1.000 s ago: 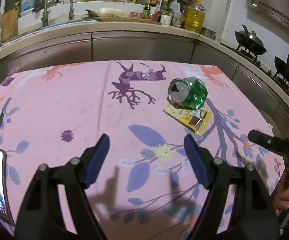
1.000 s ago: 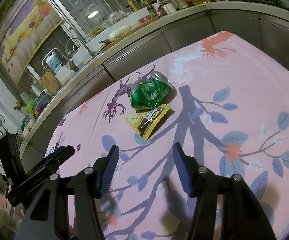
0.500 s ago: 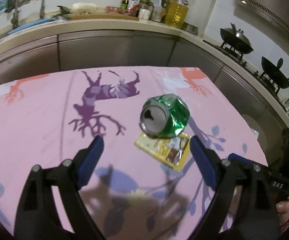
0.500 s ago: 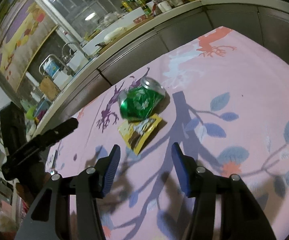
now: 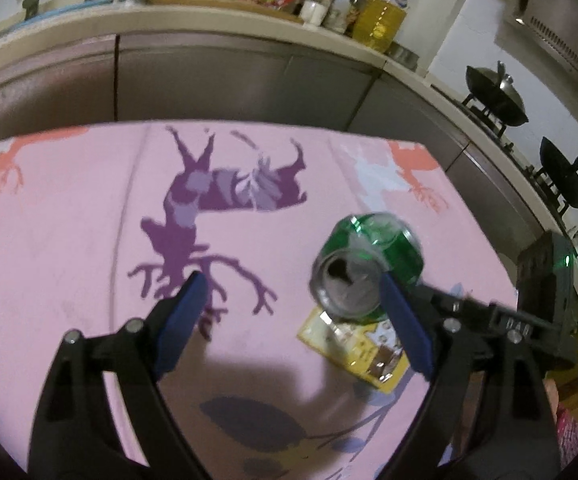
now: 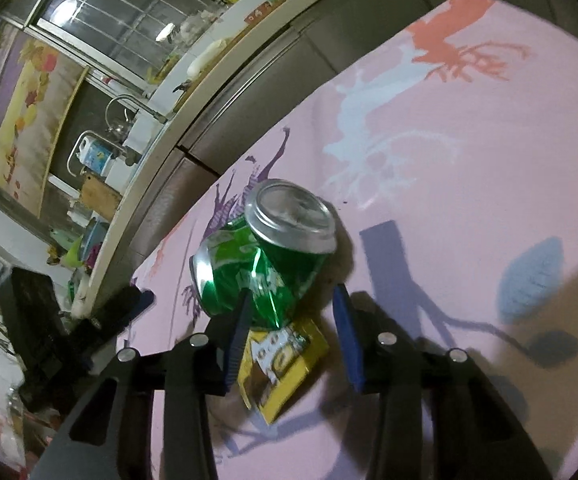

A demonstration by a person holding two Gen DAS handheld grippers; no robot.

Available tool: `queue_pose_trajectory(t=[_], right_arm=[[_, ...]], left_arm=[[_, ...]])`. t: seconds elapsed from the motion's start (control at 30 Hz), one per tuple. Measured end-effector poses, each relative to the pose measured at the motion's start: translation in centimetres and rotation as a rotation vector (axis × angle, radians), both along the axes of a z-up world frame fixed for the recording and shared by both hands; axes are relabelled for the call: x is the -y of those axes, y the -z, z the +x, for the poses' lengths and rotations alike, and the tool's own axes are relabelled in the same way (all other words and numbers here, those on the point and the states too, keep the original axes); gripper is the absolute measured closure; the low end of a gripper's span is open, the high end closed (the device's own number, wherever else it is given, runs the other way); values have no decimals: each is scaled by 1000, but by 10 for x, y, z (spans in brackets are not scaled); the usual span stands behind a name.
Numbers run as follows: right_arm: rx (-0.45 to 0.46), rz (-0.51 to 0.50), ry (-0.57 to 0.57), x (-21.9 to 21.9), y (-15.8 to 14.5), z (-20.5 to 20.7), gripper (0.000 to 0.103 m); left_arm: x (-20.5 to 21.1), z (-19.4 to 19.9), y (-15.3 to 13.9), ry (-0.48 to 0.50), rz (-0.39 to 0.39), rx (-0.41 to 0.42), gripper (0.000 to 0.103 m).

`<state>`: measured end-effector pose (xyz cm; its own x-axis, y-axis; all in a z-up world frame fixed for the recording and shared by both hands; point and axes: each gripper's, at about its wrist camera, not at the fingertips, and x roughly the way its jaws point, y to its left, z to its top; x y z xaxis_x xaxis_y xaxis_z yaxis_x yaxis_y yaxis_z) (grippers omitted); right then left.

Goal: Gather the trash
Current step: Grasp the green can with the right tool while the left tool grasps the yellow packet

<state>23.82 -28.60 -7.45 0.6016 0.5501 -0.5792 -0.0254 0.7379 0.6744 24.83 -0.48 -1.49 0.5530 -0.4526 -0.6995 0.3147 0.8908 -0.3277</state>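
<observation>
A crushed green drink can (image 5: 369,268) lies on its side on the pink patterned tablecloth (image 5: 69,240), partly on top of a yellow snack wrapper (image 5: 361,352). My left gripper (image 5: 289,292) is open; its right finger sits just in front of the can's open end. My right gripper (image 6: 289,304) is open, and the can (image 6: 265,256) and the wrapper (image 6: 285,364) lie between and just beyond its fingers. Each gripper also shows at the edge of the other's view.
A kitchen counter (image 5: 209,20) with bottles and a sink runs behind the table. Two woks (image 5: 497,100) stand on a stove at the right. The table's far edge (image 5: 249,126) is close behind the can.
Both grippers have moved forward and closer to the can and wrapper, which now look much larger. The left gripper has shifted so the can is at its right finger.
</observation>
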Motion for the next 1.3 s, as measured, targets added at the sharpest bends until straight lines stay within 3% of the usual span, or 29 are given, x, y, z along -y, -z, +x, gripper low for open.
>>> queue_pose_trajectory(t=[0.1, 0.17, 0.37, 0.5, 0.6, 0.73, 0.83, 1.03, 1.2, 1.3], right_arm=[[6, 25, -8, -4, 3, 8, 64], [4, 38, -9, -6, 6, 13, 86], [13, 121, 42, 5, 9, 17, 97], [36, 157, 90, 23, 4, 15, 98], [44, 170, 134, 41, 4, 8, 98], [60, 174, 188, 62, 5, 1, 98], [53, 174, 214, 75, 13, -4, 98], [40, 159, 210, 72, 26, -10, 99], [48, 115, 189, 68, 24, -13, 99], [37, 156, 174, 70, 26, -11, 99]], left_arm=[[-4, -2, 9, 1, -2, -15, 19], [-6, -5, 13, 7, 6, -16, 19], [10, -15, 23, 70, 79, -18, 19], [26, -20, 31, 121, 62, -69, 18], [31, -26, 32, 127, 2, -110, 18], [22, -33, 40, 117, -176, -220, 18], [25, -32, 47, 124, -242, -275, 19], [38, -17, 55, 122, -338, -346, 40], [51, -2, 56, 111, -372, -365, 46], [54, 5, 59, 92, -375, -380, 62]])
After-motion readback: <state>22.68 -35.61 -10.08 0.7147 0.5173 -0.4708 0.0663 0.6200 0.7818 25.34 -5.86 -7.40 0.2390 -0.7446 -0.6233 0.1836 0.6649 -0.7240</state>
